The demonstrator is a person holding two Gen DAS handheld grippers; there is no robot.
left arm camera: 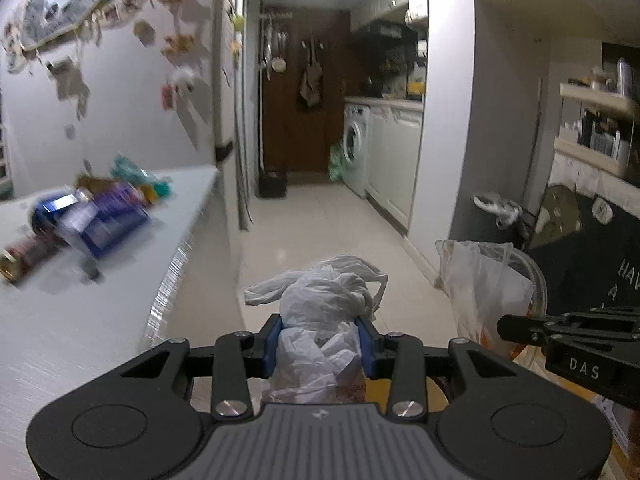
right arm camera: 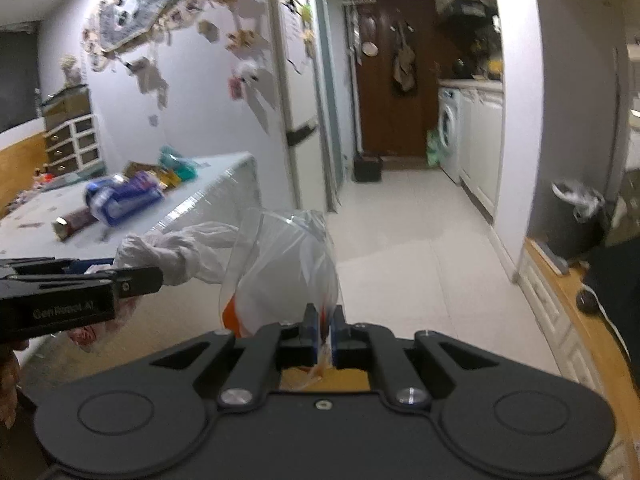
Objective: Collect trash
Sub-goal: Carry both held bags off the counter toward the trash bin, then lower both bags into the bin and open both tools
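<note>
A long white table (left arm camera: 80,320) stands along the wall at the left, with a blurred heap of trash (left arm camera: 92,216) lying on it: blue and purple packs, a teal wrapper and a dark can. Over the pale tiled floor (left arm camera: 320,216) beside that table, the left gripper (left arm camera: 319,342) has its jaws clenched on a crumpled white plastic bag (left arm camera: 320,300), whose knotted top sticks out ahead of the blue pads. Just right of it, the right gripper (right arm camera: 321,330) holds its jaws pinched tight on the thin clear plastic bag (right arm camera: 280,264), which stands up ahead of them with an orange patch low down.
</note>
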